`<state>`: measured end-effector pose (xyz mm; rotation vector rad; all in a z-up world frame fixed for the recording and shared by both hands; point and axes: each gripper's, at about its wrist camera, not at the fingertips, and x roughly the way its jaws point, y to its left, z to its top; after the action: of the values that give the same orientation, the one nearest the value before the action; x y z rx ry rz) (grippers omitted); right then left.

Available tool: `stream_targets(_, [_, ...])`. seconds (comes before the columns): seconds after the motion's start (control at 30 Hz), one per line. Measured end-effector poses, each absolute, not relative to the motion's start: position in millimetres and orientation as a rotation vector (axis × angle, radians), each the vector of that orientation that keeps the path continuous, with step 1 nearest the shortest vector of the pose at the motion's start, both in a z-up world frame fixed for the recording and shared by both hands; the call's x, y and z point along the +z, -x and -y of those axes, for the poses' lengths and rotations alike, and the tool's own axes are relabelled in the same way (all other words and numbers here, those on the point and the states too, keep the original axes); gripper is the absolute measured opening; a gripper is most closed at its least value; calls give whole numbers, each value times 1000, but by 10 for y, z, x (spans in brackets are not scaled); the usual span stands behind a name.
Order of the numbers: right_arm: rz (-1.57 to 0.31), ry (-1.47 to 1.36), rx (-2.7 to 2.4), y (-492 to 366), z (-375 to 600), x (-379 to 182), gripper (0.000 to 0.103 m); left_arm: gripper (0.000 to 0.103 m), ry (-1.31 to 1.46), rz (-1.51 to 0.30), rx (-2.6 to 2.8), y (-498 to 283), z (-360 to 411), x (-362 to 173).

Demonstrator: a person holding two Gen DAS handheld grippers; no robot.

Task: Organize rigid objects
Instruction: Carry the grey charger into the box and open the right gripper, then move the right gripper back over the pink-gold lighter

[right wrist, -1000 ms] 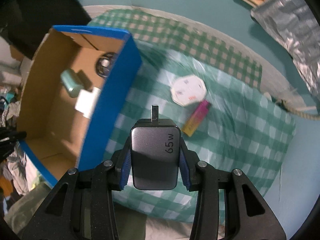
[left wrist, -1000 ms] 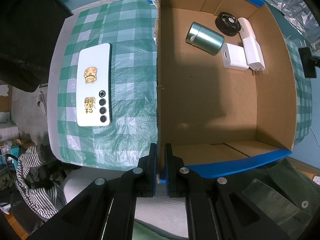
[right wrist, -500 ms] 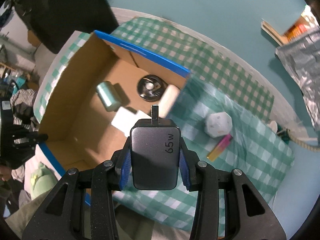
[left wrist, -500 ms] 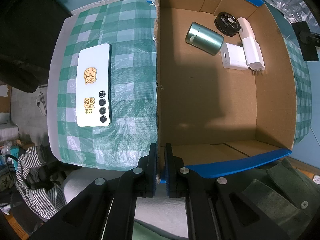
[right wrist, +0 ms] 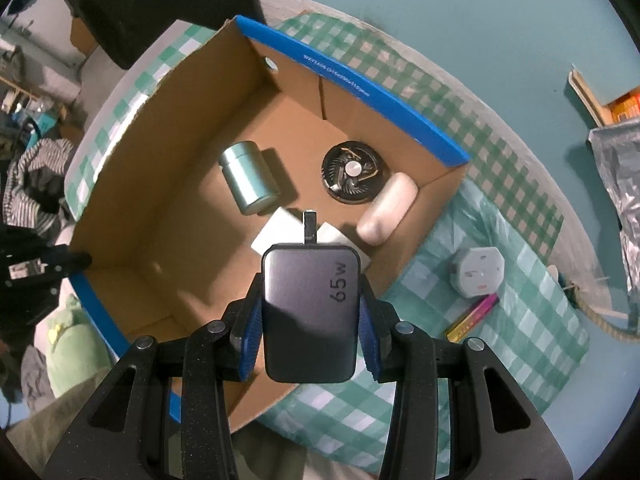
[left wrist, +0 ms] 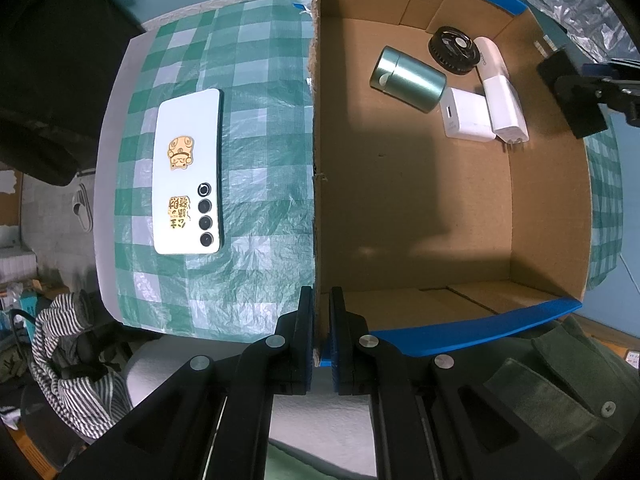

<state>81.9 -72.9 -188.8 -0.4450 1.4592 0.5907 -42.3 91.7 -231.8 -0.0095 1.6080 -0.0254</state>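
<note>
Right gripper [right wrist: 308, 304] pinching the grey 65W charger [right wrist: 309, 312] flat between its blue pads, prong pointing forward, held above the cardboard box [right wrist: 360, 92]. Left gripper [left wrist: 321, 336] is pressed onto the box's near wall, bracing it. Below the charger sit the white adapters [right wrist: 280, 228], with the green canister [right wrist: 248, 182] to the left and the black fan [right wrist: 354, 176] and white case [right wrist: 388, 208] beyond. Best bet, I'd say: aim for the bare cardboard floor nearer the camera, lower it, then let go gently. Phone [left wrist: 188, 176] waits on the checked cloth [left wrist: 260, 128].
</note>
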Motion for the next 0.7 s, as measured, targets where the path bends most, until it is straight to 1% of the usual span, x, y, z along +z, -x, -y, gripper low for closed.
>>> stream_targets(0.37, [-1477,491,607,-750,614,-2004,41,7,11,-1609,-26,418,-925,-2320])
stream_targets(0.7, [-1437,464,592,-793,679,-1835,41,7,9,-1604,-27,430,-942,-2300])
